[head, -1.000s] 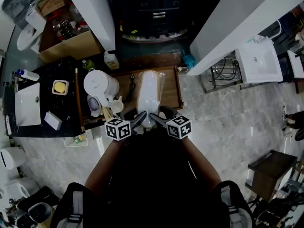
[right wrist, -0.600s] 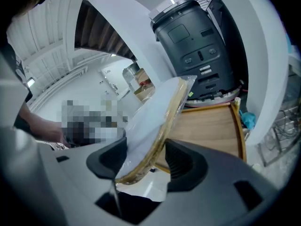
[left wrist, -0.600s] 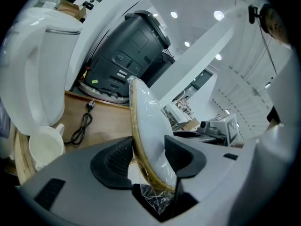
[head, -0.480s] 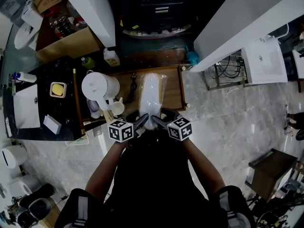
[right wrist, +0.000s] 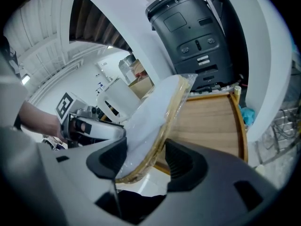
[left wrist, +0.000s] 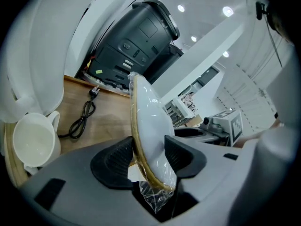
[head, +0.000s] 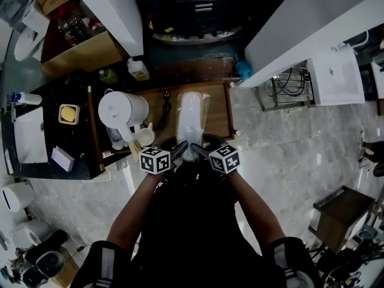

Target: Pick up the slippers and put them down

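Observation:
A pair of white slippers (head: 191, 120) with tan soles, wrapped in clear plastic, is held lengthwise over a wooden tray (head: 220, 117). My left gripper (head: 174, 154) clamps the near end from the left, my right gripper (head: 201, 153) from the right. In the left gripper view the slippers (left wrist: 149, 119) stand on edge between the black pads (left wrist: 113, 161) of the left gripper (left wrist: 149, 158), sole to the left. In the right gripper view the slippers (right wrist: 153, 119) slant up between the jaws of the right gripper (right wrist: 146, 161), above the tray (right wrist: 211, 121).
A white kettle (head: 122, 109), a white mug (head: 146, 137) and a coiled black cord (head: 165, 105) sit on the tray's left part. A black appliance (head: 193, 9) stands behind it. A dark counter with a white sink (head: 30, 135) lies to the left; marble floor (head: 288, 143) to the right.
Both grippers have sunk toward the wooden tray with the slippers still clamped between them. The grip looks the same.

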Tool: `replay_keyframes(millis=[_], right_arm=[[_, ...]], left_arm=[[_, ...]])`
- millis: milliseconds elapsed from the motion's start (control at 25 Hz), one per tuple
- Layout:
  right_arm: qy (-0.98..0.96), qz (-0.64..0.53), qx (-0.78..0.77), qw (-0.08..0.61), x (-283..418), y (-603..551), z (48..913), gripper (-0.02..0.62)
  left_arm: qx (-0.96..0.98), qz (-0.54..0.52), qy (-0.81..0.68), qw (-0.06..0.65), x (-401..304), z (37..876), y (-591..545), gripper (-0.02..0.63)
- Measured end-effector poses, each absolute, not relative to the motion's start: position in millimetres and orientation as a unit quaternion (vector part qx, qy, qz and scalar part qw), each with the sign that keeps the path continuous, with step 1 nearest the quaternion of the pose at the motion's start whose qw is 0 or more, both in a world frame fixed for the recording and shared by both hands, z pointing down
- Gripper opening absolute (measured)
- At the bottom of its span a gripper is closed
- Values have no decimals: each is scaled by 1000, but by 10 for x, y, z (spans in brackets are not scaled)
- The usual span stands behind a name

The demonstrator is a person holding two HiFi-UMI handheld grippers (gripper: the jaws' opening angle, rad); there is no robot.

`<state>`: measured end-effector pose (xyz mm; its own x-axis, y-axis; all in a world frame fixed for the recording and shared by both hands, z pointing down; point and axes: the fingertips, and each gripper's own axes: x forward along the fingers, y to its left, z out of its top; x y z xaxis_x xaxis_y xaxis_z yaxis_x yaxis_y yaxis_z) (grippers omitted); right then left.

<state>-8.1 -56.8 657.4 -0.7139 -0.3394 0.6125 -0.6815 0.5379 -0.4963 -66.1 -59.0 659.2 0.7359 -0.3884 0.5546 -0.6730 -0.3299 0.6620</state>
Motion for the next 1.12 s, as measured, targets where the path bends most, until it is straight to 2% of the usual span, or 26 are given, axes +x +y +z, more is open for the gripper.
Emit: replay_keyframes(millis=[560, 1120], right_arm=[[-839, 364, 290, 281, 12, -651, 6991, 261], [-819, 392, 299, 293, 72, -917, 7259, 261]], left_arm=[[797, 201, -332, 462, -543, 7014, -652, 207], [789, 223, -340, 461, -476, 7284, -936, 207]])
